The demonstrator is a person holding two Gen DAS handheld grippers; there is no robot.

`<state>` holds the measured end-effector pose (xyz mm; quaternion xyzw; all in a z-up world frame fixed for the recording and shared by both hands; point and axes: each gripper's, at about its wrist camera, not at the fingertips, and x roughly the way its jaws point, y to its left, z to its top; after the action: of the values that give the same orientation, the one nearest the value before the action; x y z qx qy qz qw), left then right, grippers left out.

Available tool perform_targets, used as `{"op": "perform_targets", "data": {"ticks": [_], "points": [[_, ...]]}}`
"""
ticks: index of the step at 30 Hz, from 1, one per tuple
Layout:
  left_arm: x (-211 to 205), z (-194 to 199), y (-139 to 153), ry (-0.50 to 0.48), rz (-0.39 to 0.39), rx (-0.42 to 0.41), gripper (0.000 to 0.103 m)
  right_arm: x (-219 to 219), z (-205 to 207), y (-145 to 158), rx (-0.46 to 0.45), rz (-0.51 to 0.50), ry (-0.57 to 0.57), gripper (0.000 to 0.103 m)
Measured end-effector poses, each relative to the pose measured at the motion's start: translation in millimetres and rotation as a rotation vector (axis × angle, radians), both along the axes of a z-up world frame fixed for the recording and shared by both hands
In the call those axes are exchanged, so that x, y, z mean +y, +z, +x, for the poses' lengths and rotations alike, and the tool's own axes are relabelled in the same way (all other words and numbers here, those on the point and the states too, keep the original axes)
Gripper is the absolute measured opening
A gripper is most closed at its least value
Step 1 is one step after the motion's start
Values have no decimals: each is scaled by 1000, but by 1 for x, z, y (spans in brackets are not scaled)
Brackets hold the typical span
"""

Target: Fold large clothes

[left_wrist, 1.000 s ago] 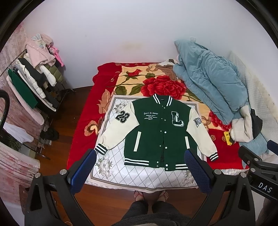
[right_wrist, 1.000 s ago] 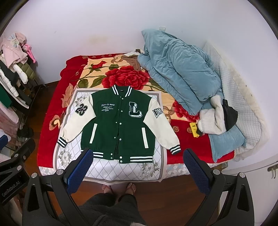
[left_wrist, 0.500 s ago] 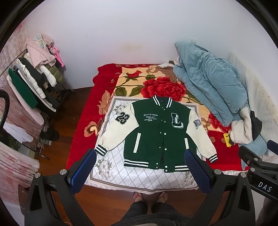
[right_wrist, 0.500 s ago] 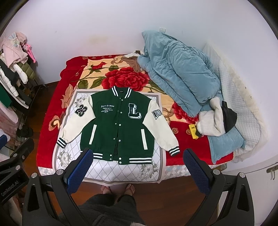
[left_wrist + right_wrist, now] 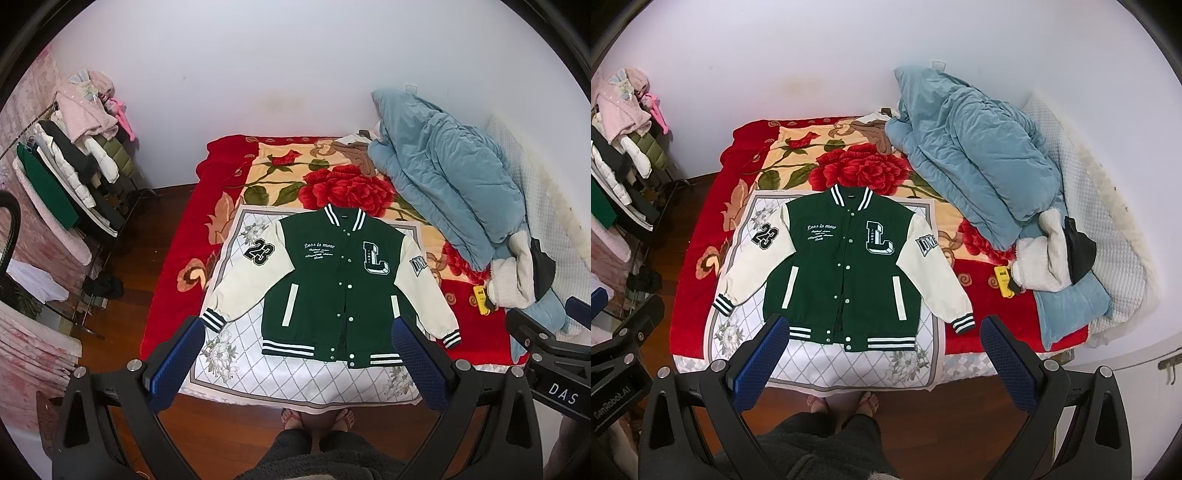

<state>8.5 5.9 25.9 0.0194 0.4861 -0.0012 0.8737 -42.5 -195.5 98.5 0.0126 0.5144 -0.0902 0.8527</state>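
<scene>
A green varsity jacket (image 5: 332, 291) with cream sleeves lies flat and face up on a white quilted cloth (image 5: 280, 373) on the bed, sleeves spread down and out; it also shows in the right wrist view (image 5: 846, 280). My left gripper (image 5: 299, 354) is open and empty, held high above the bed's near edge. My right gripper (image 5: 879, 350) is open and empty too, at a similar height. Neither touches the jacket.
A red rose blanket (image 5: 173, 295) covers the bed. A blue duvet (image 5: 979, 162) and a white fleece bundle (image 5: 1049, 258) are piled on the right side, with a small yellow object (image 5: 1003, 280) beside them. A loaded clothes rack (image 5: 66, 177) stands at left. My feet (image 5: 317, 419) are at the bed's edge.
Both views have shifted very slightly; the jacket sits a little higher in frame. Both grippers stay open and the jacket has not moved.
</scene>
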Motion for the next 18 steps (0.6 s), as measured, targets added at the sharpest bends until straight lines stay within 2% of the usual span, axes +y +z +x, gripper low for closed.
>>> {"op": "perform_targets", "data": {"ticks": [12, 14, 18], "points": [[-5, 18, 10, 4, 5, -5, 103, 7, 12, 2, 0, -3, 8, 103], [-3, 6, 1, 3, 2, -9, 103, 8, 15, 4, 0, -3, 7, 103], [-2, 8, 0, 2, -2, -11, 103, 8, 13, 3, 1, -3, 8, 103]]}}
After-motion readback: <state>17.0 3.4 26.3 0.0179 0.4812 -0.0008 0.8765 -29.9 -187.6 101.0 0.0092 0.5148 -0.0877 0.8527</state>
